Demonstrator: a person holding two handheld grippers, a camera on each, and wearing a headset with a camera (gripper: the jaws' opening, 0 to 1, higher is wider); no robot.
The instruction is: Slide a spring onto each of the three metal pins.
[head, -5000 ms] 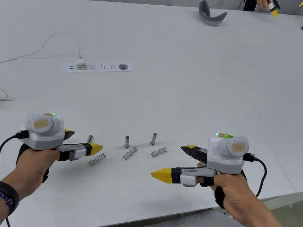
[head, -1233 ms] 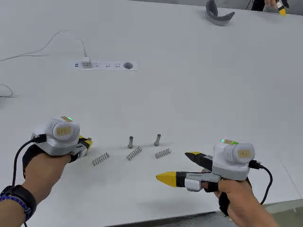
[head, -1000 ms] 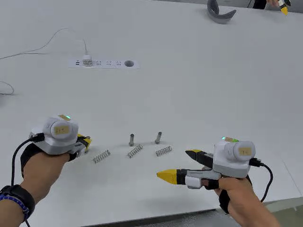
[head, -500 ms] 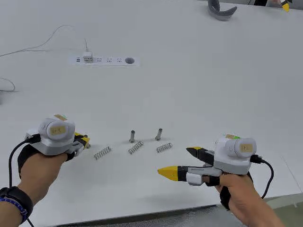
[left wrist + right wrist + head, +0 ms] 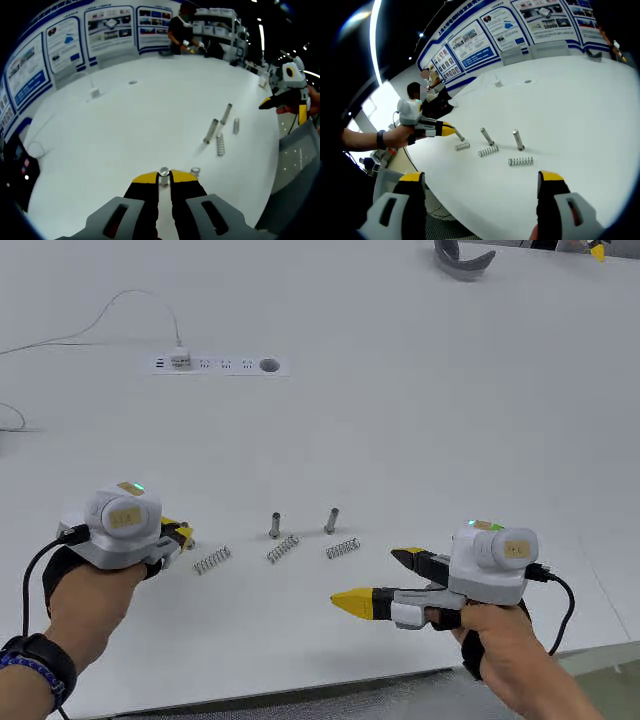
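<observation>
left tongs (image 5: 164, 178) pinch a pin (image 5: 163, 172), right tongs (image 5: 480, 176) spread; springs (image 5: 283, 548) lie between them, power strip (image 5: 215, 364) beyond.

My left gripper (image 5: 178, 535) sits at the lower left of the head view, gripped in my left hand (image 5: 85, 590), its yellow-tipped jaws pinched close on a metal pin (image 5: 163, 174). My right gripper (image 5: 380, 580), lower right in my right hand (image 5: 495, 635), points toward the frame's left, jaws spread wide.
</observation>
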